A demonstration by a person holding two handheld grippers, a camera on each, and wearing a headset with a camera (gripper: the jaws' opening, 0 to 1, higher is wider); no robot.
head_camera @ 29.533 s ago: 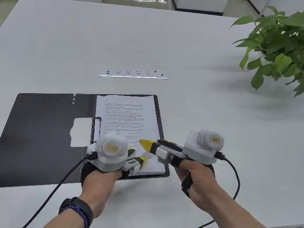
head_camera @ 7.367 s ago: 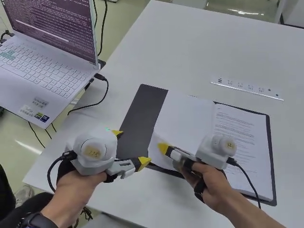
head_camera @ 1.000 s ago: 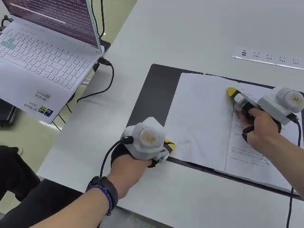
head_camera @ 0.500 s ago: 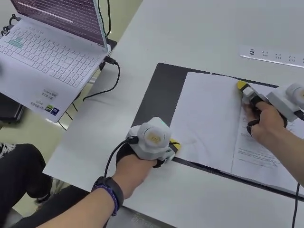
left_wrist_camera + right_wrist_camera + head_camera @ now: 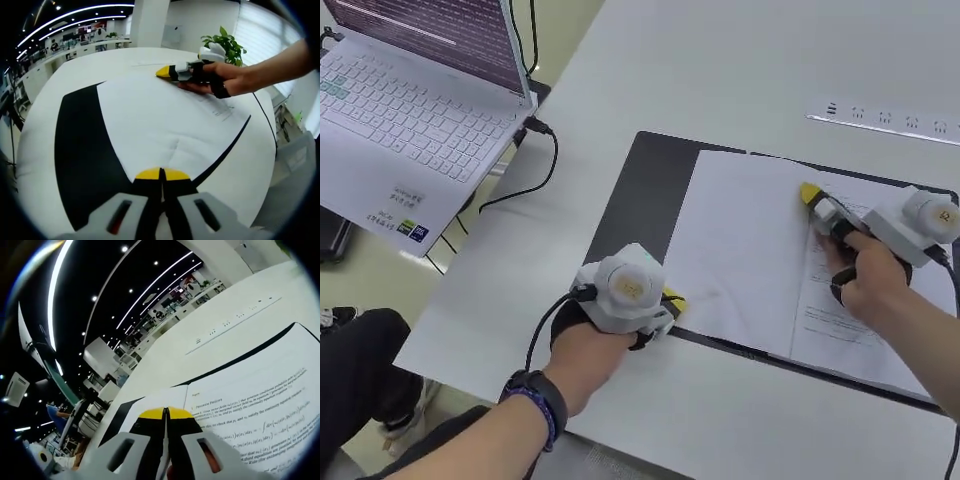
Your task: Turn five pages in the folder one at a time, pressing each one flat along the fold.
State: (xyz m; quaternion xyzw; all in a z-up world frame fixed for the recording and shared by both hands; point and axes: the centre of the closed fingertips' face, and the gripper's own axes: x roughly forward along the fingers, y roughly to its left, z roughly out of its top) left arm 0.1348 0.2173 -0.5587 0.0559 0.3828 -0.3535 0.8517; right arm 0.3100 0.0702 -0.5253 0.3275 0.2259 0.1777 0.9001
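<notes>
The folder [image 5: 645, 190] lies open on the bench [image 5: 740, 60], its fold running from the far edge toward me. My right gripper [image 5: 810, 193], jaws together, has its tip at the fold's far end, so I judge the press runs back toward me. My left gripper [image 5: 672, 300], jaws also together, sits at the near corner of the turned page [image 5: 740, 240]. The print is too small to read.

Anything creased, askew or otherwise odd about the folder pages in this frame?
One small thing: the turned blank white page has a short crease near its lower edge, just ahead of the left gripper. Otherwise the black folder lies open and flat on the table, and nothing else stands out.
</notes>
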